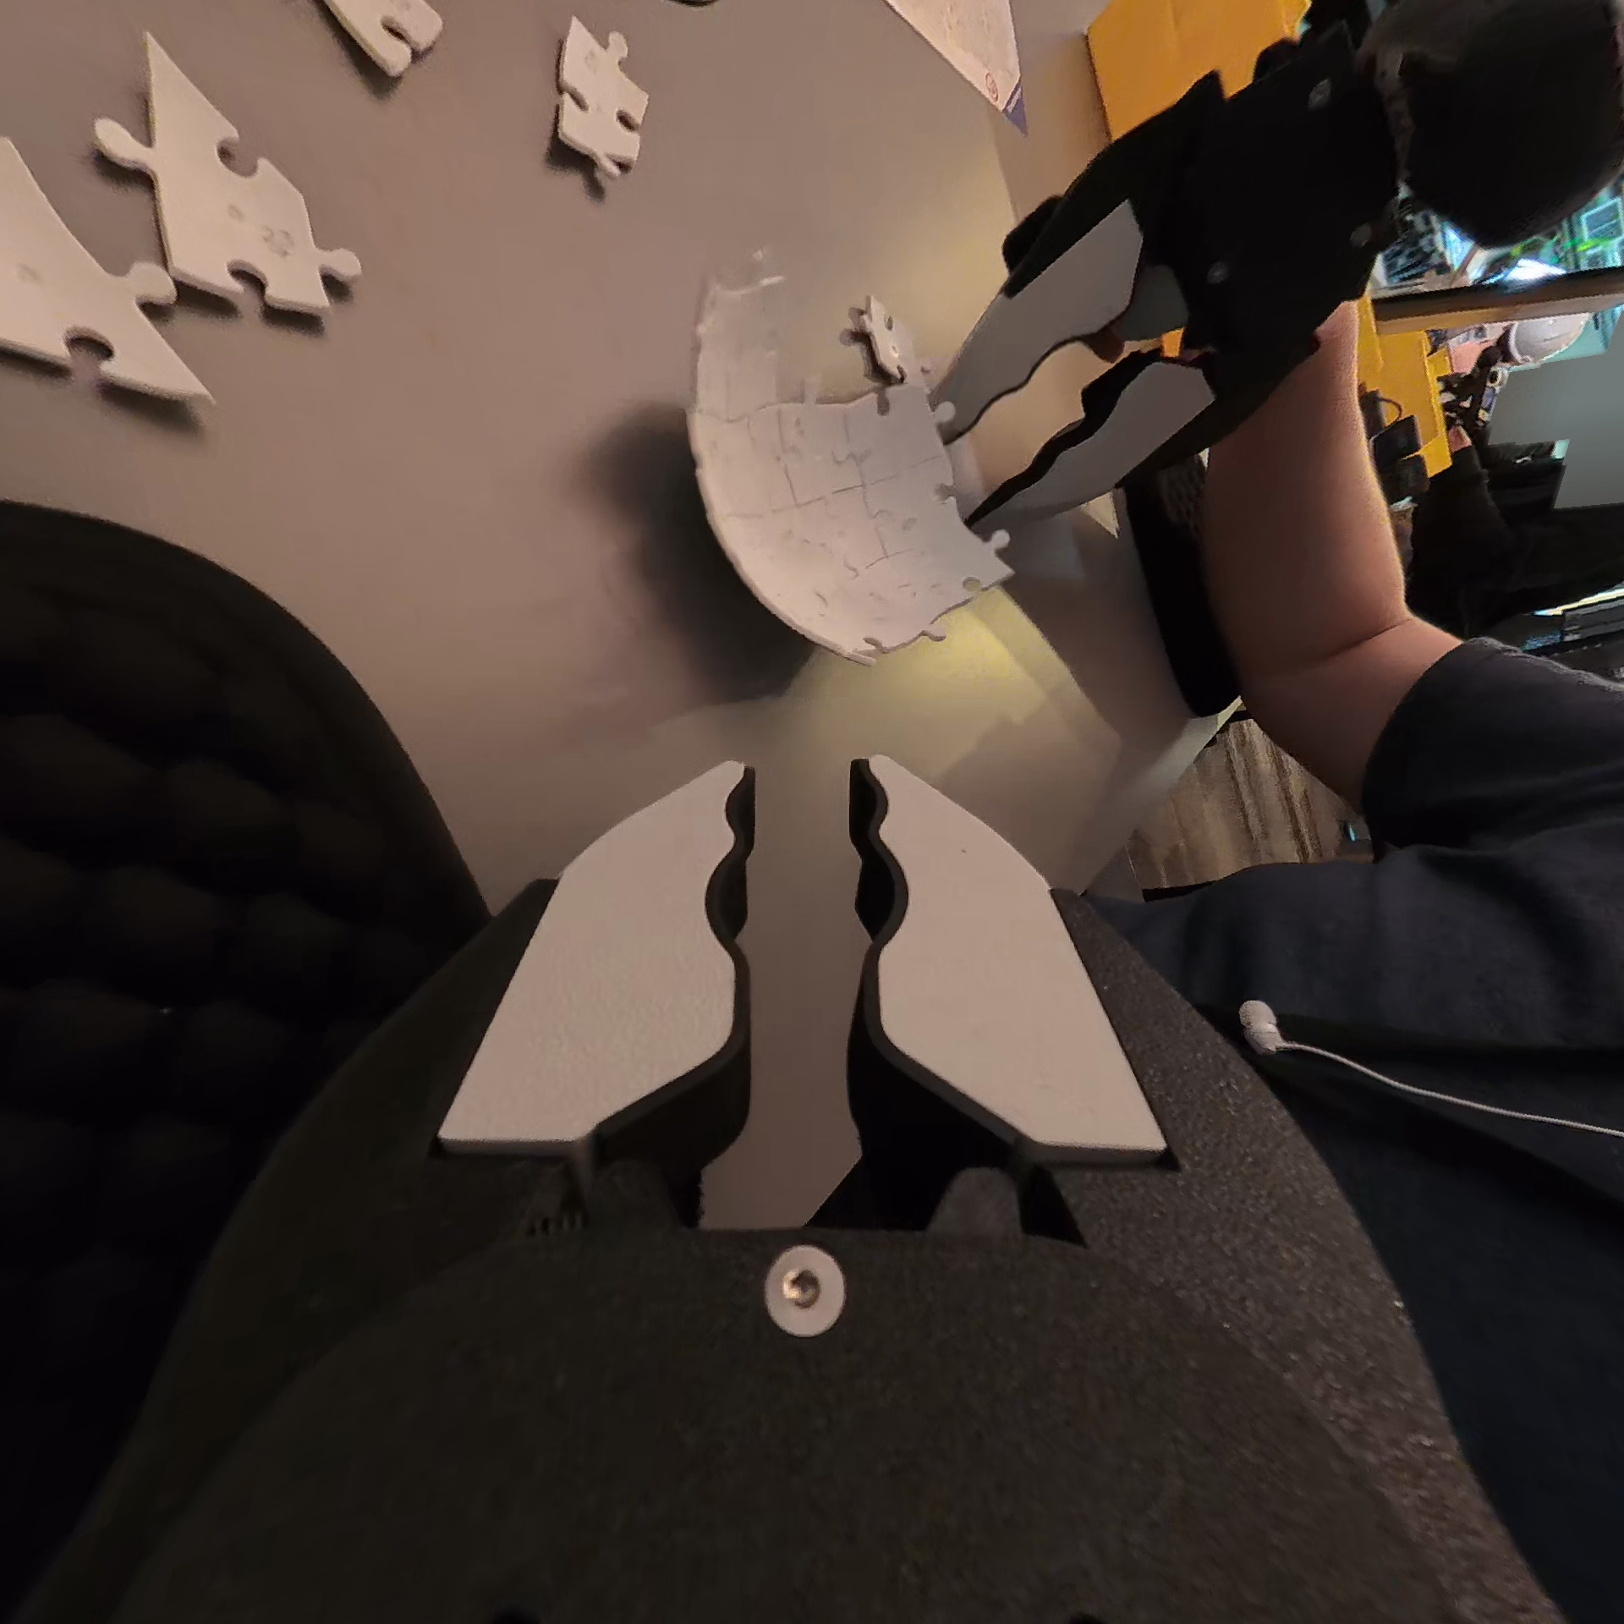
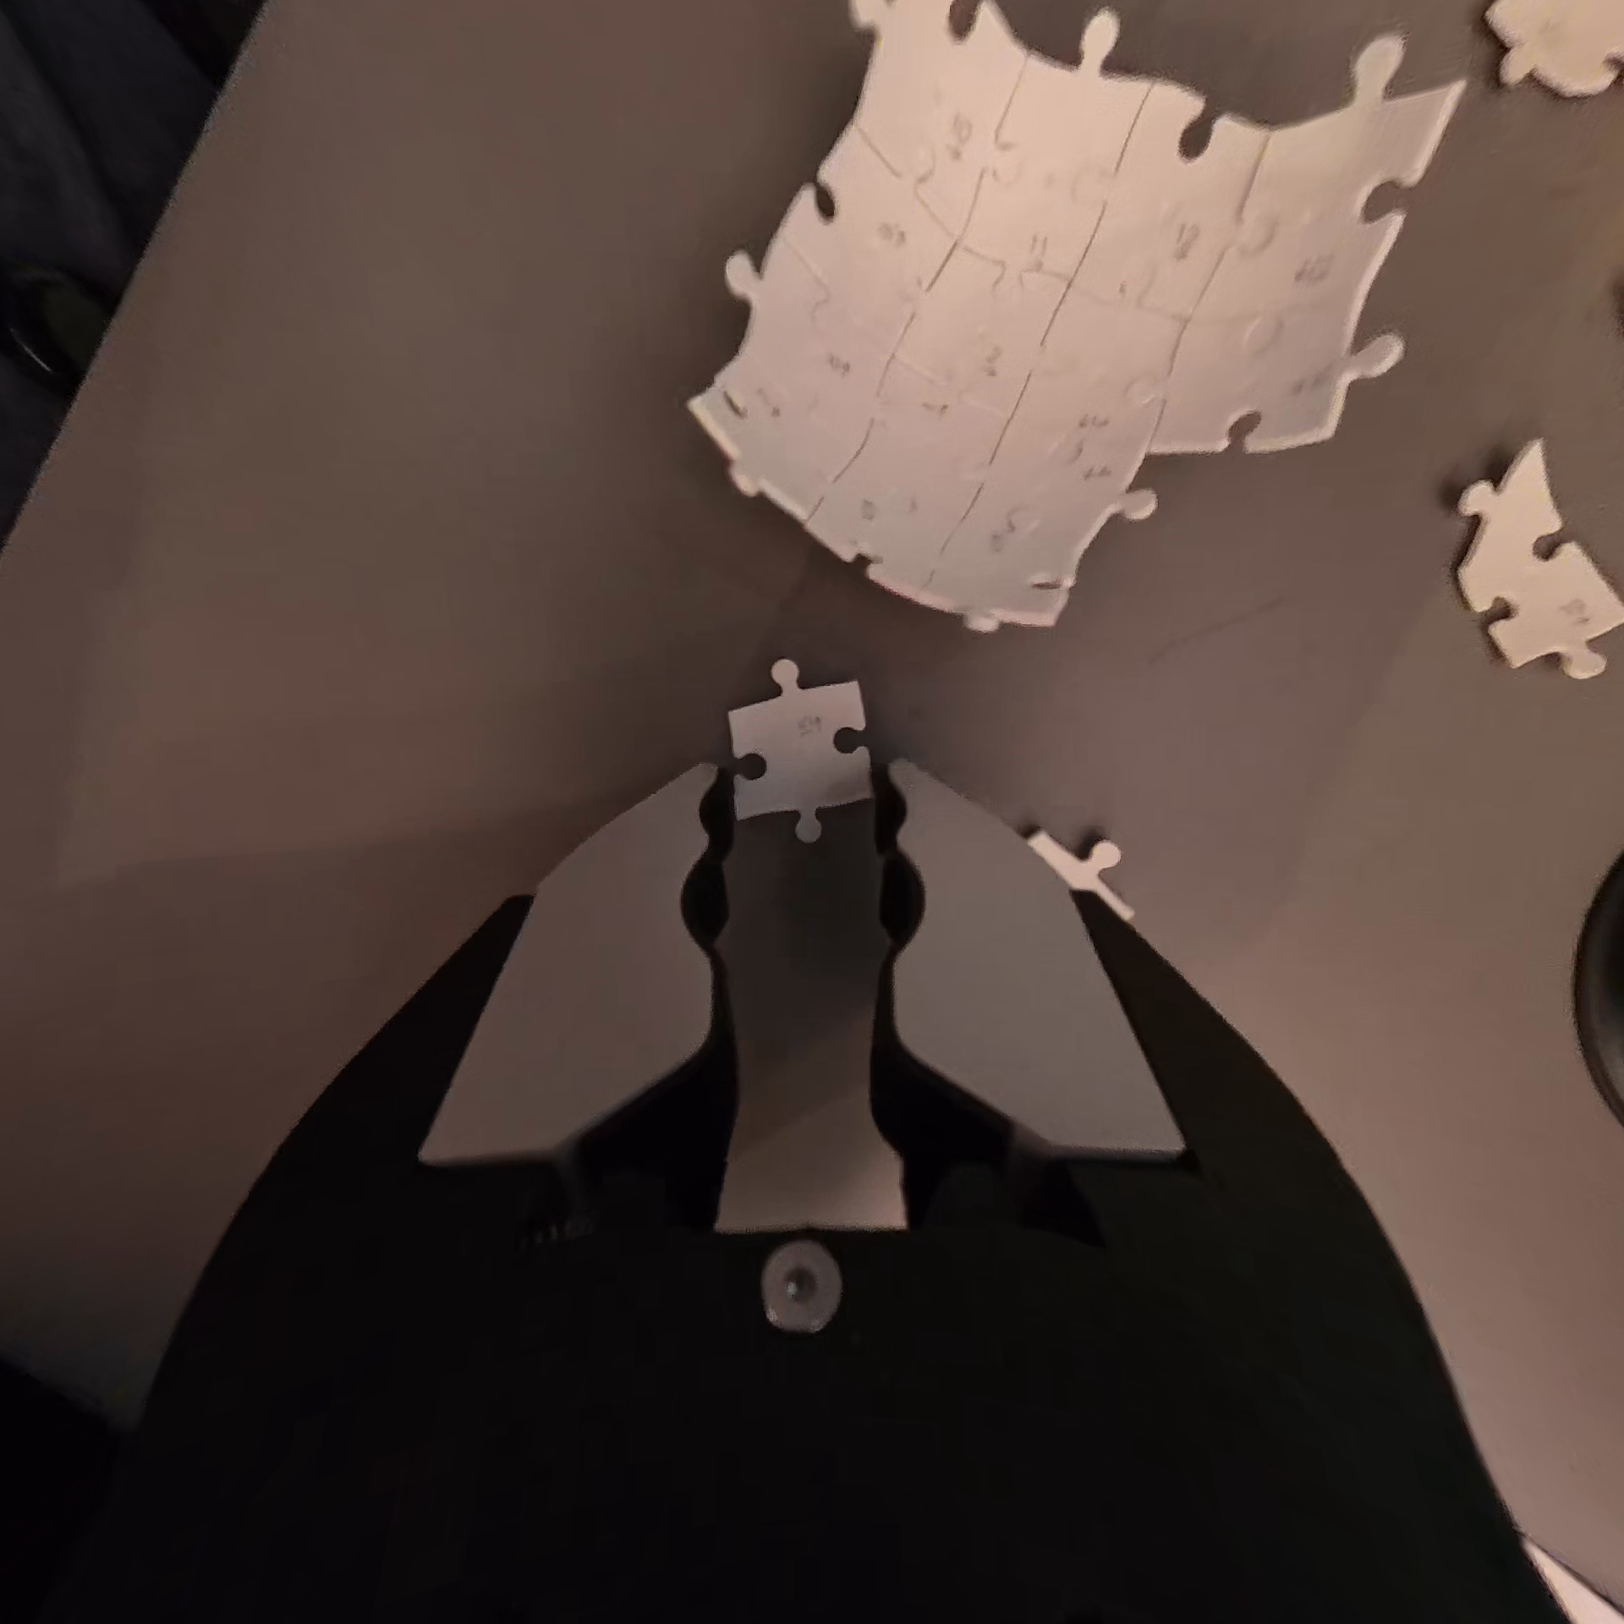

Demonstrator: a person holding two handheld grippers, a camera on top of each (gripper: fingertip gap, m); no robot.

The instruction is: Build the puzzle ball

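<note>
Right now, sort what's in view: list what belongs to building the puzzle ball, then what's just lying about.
Belongs to the job:
- curved assembled section
- small single piece between the right gripper fingertips
- loose pieces on the table
- left gripper, open, empty

Lying about:
- paper sheet at the table's far edge
- dark round object, partly cut off

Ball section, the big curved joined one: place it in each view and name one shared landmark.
Left wrist view: ball section in the upper half, right of centre, by the right gripper.
Right wrist view: ball section at the top, right of centre, beyond this gripper's tips.
Shared landmark: the right gripper.
</note>
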